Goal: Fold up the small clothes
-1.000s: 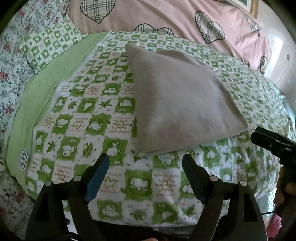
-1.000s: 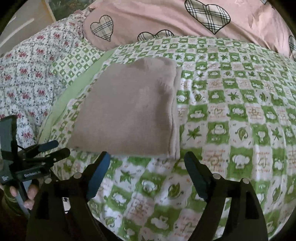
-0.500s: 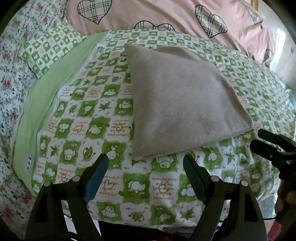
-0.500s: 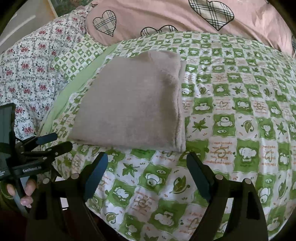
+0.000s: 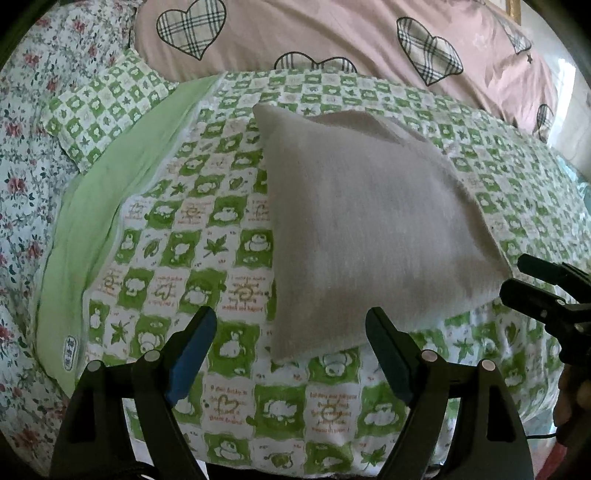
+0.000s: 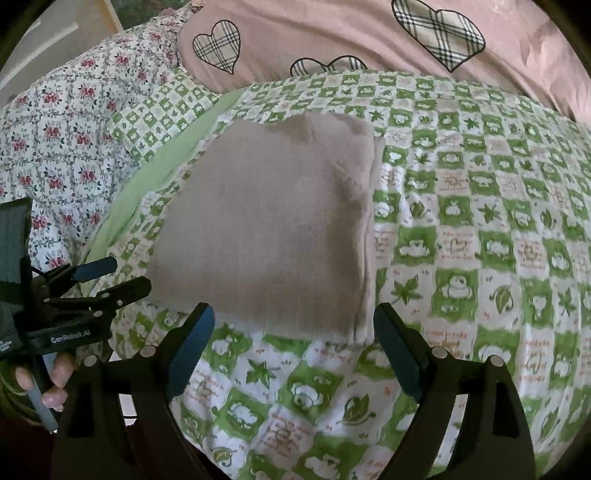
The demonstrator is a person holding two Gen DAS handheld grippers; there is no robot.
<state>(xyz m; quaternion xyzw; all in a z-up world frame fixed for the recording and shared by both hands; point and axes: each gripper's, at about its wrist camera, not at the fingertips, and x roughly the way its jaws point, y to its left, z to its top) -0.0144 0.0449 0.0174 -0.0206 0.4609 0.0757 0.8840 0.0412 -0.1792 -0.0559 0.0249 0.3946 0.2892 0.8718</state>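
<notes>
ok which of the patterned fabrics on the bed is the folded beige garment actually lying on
The folded beige garment lies on the green-and-white checked sheet with cartoon animals and leaves, not on the pink heart-print quilt behind it or the red-flowered fabric to the left.

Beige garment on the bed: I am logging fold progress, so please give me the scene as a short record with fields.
garment: beige garment, folded into a flat rectangle
support: green checked blanket
behind: pink heart-print quilt
left gripper: open, empty, short of the garment's near edge
right gripper: open, empty, at the near edge, not touching
fold state: looks finished
</notes>
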